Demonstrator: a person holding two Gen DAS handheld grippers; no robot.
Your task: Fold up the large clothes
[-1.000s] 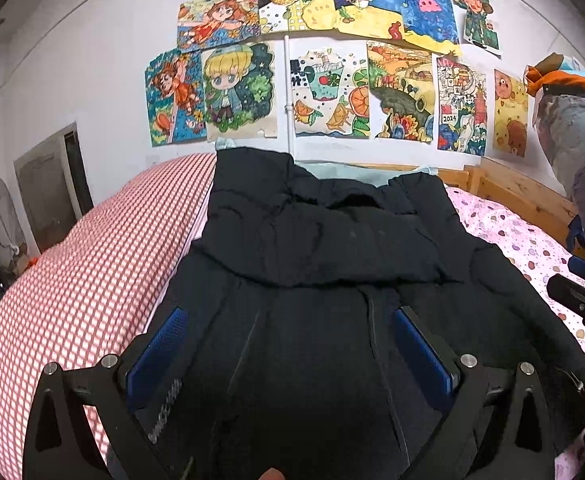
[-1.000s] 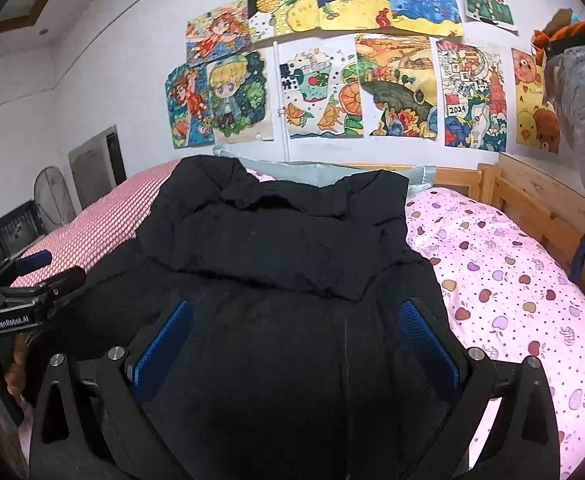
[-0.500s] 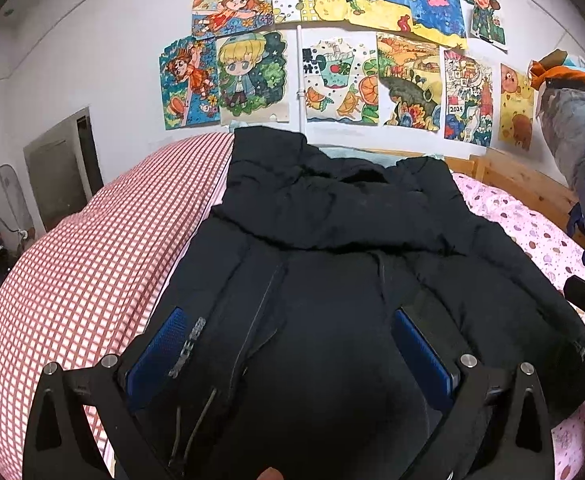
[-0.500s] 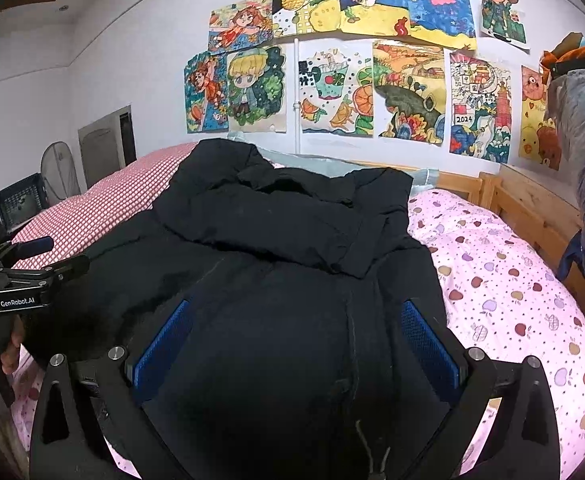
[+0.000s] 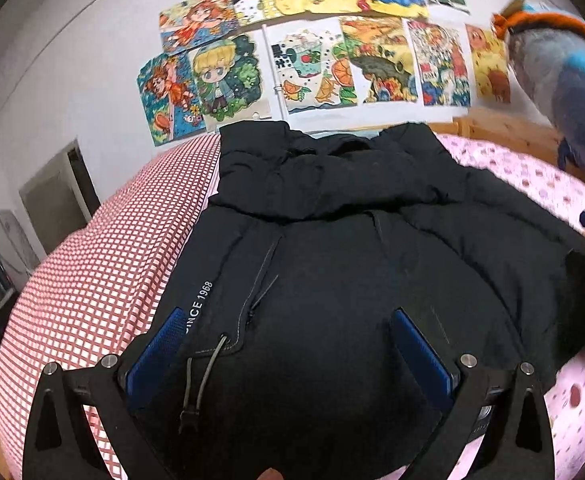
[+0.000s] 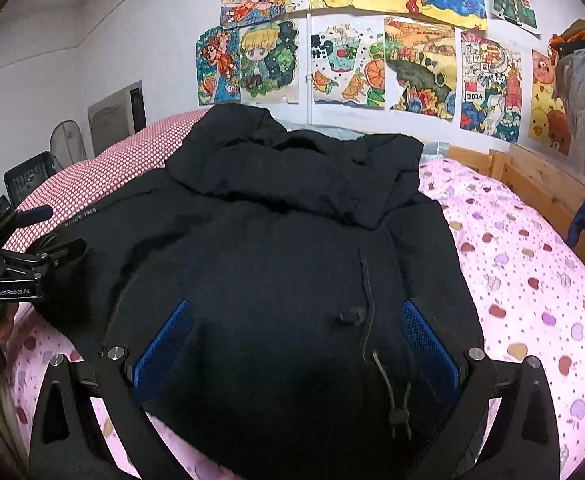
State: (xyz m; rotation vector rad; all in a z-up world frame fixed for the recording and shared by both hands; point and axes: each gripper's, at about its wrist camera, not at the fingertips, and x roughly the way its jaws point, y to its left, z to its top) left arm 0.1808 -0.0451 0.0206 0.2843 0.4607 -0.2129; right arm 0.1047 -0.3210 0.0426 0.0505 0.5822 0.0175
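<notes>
White bedroom wall [image 6: 92, 40] hung with a cluster of bright children's drawings [image 6: 348, 60]; bed with light wooden frame [image 6: 532, 176] standing against it.

Bedding: red-and-white checked cover [image 5: 92, 280] on the left half of the bed; pink sheet printed with small fruit shapes [image 6: 532, 280] on the right half and along the near edge.

Garment: large black padded jacket [image 5: 352, 260], lying flat across the middle of the bed, front up, collar end toward the wall, hem toward the cameras. Upper part is doubled over in a thick fold below the collar. White lettering "SINCE 1968" [image 5: 200, 304] runs along its left side. Grey drawcords with toggles [image 5: 196, 380] hang at the hem.

Left gripper [image 5: 288, 352]: black frame, blue-padded fingers [image 5: 156, 352]; jaws spread wide, holding nothing, poised over the jacket's hem on the checked-cover side. In the right wrist view its body shows at the left edge, beside the jacket's sleeve.

Right gripper [image 6: 296, 344]: same build, blue-padded fingers [image 6: 428, 340]; jaws spread wide, holding nothing, poised over the hem on the pink-sheet side. Contact with the cloth cannot be told for either.

Other items: grey-blue bundle with orange trim [image 5: 564, 72] at the right of the bed; round fan [image 6: 66, 140] and dark crate [image 6: 28, 172] beyond the left side.
</notes>
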